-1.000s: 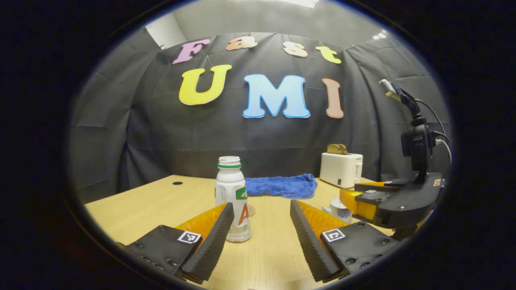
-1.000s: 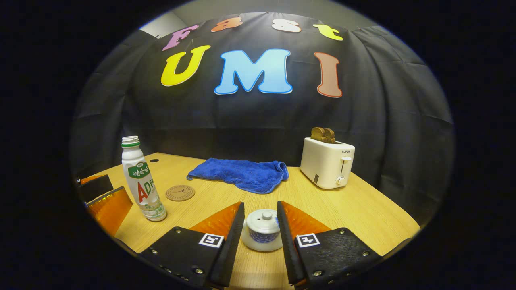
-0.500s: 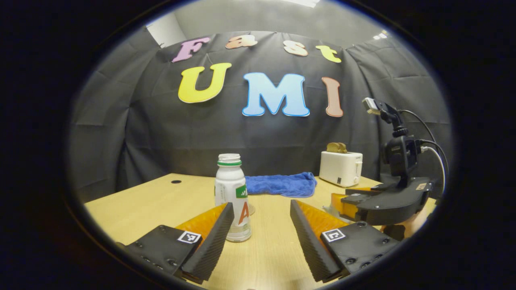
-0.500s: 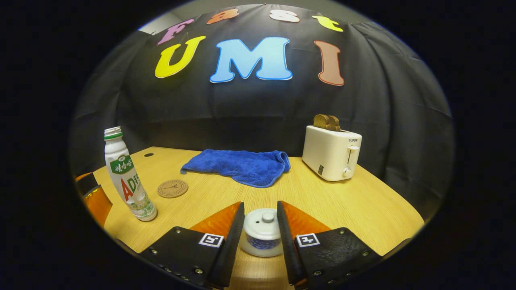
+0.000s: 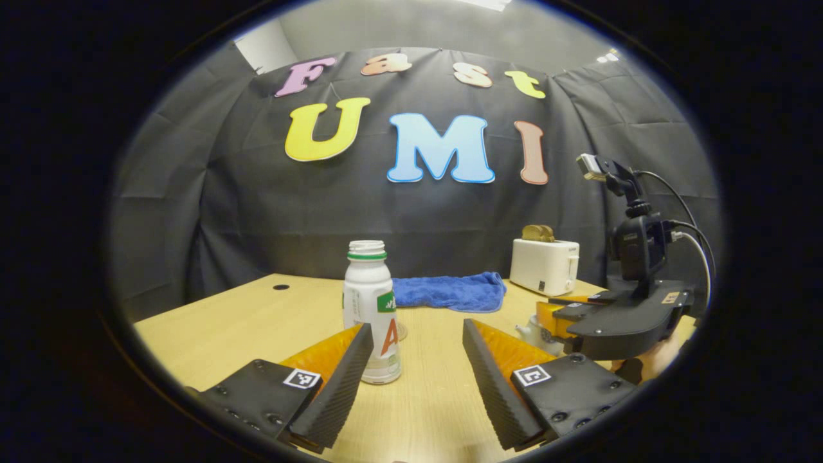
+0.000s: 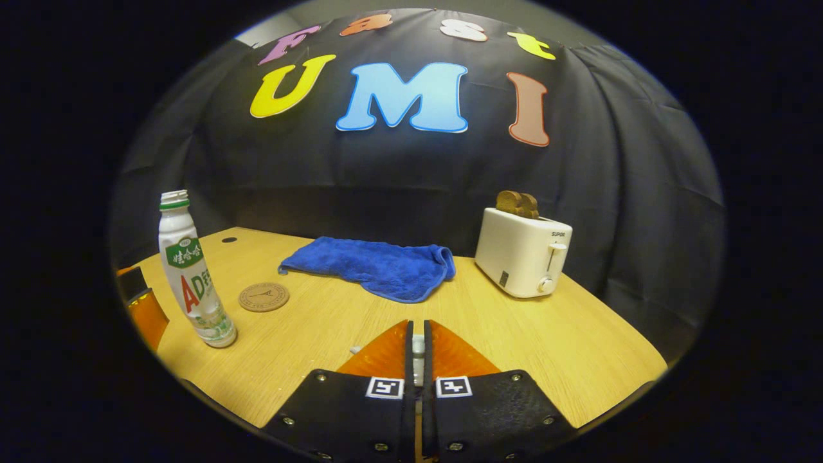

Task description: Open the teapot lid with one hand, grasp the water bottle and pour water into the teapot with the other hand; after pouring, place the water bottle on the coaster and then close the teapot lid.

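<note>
Over the teapot (image 5: 535,330), my right gripper (image 6: 416,350) has just snapped nearly closed; half a second ago its fingers stood wide on either side of the lid. I think it's pinching the lid knob, though the pot is mostly hidden now. That should free the lid to lift. My left gripper (image 5: 418,354) stays spread, the water bottle (image 5: 371,312) standing just by its left finger, with the coaster (image 6: 263,296) beyond.
</note>
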`<state>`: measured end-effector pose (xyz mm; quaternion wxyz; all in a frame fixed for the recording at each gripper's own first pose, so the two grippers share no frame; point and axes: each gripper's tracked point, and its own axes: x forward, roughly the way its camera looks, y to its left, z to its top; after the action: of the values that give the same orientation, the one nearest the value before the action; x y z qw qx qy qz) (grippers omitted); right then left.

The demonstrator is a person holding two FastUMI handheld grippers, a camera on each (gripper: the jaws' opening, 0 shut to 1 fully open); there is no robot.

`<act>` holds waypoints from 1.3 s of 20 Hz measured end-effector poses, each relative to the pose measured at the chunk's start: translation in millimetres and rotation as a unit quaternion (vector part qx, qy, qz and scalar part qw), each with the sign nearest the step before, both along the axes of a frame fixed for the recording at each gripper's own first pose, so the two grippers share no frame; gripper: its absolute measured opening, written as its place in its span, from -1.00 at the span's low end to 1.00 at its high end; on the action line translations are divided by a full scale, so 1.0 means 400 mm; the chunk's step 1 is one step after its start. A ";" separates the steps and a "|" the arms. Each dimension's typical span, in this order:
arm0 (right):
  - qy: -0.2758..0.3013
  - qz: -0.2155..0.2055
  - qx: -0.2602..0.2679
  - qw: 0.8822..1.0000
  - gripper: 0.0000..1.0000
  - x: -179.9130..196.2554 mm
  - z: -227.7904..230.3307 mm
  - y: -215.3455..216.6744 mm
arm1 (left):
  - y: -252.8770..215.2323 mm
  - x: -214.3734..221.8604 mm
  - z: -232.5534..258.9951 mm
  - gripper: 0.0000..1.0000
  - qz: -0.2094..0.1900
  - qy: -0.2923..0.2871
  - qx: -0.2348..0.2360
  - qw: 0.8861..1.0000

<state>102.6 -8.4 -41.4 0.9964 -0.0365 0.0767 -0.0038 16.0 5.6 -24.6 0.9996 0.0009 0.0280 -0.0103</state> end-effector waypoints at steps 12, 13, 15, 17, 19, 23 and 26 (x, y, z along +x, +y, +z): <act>-0.104 0.011 0.027 0.994 -0.91 -0.024 0.111 -0.033 | 0.051 0.022 0.006 0.88 0.019 -0.004 0.031 0.999; -0.119 0.009 0.030 0.992 -0.91 -0.030 0.123 -0.041 | 0.053 0.027 0.004 0.82 0.017 -0.004 0.033 0.999; -0.145 0.003 0.036 0.989 -0.92 -0.045 0.144 -0.062 | 0.064 0.041 -0.003 0.88 0.021 0.001 0.038 0.999; -0.158 0.001 0.040 0.987 -0.92 -0.058 0.153 -0.077 | 0.069 0.057 -0.015 0.88 0.025 0.007 0.038 0.999; -0.157 -0.001 0.047 0.986 -0.92 -0.060 0.146 -0.088 | 0.075 0.074 -0.029 0.88 0.030 0.014 0.033 0.999; -0.147 -0.002 0.068 0.987 -0.92 -0.059 0.140 -0.101 | 0.097 0.122 -0.057 0.88 0.045 0.028 0.031 0.998; -0.146 -0.005 0.075 0.986 -0.93 -0.058 0.141 -0.111 | 0.109 0.162 -0.070 1.00 0.050 0.036 0.039 0.997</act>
<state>79.5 -52.8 15.1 0.9968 0.0393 -0.0697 -0.0081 80.7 49.3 -52.6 0.9964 0.0379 0.0639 0.0408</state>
